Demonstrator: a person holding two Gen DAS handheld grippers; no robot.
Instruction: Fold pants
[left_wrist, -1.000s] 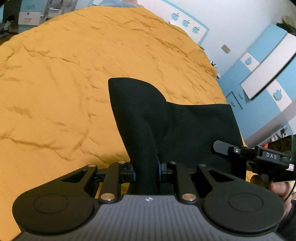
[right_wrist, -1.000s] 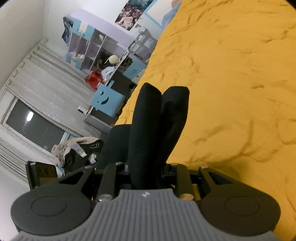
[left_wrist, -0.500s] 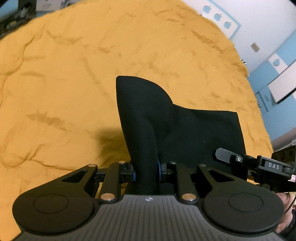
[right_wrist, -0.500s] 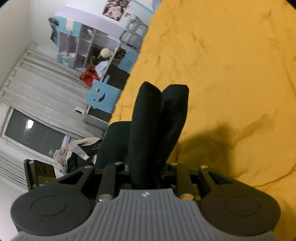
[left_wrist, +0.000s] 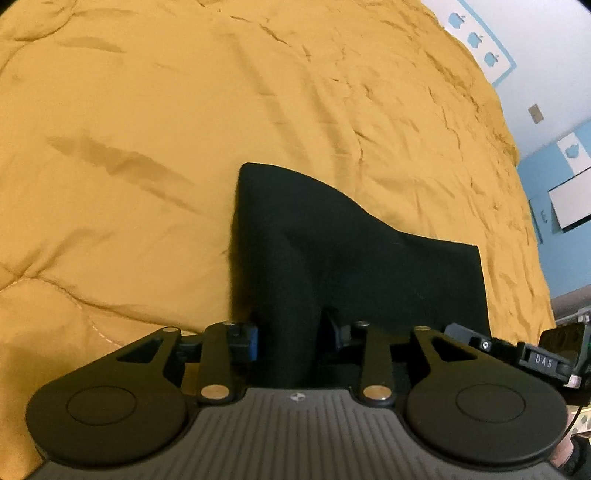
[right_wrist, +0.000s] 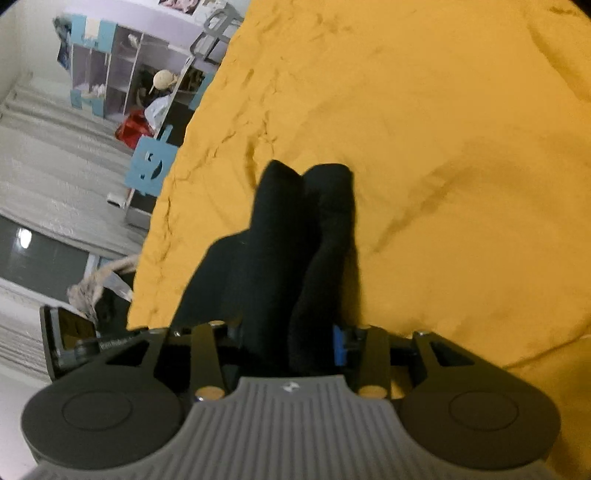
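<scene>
Above the yellow bedspread (left_wrist: 184, 147), your left gripper (left_wrist: 290, 332) and right gripper (right_wrist: 291, 336) each pinch bunched black pants (left_wrist: 351, 266), lifted between them. Uneven lowering could skew the fold; thick fabric may slip free.

"DAS" is printed on the right gripper (left_wrist: 546, 363), seen beside the left.

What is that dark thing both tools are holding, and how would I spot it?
Find the big mustard-yellow quilt covering the bed. Over it hang the black pants, pinched by the left gripper and the right gripper. They are the only black cloth on the yellow.
</scene>
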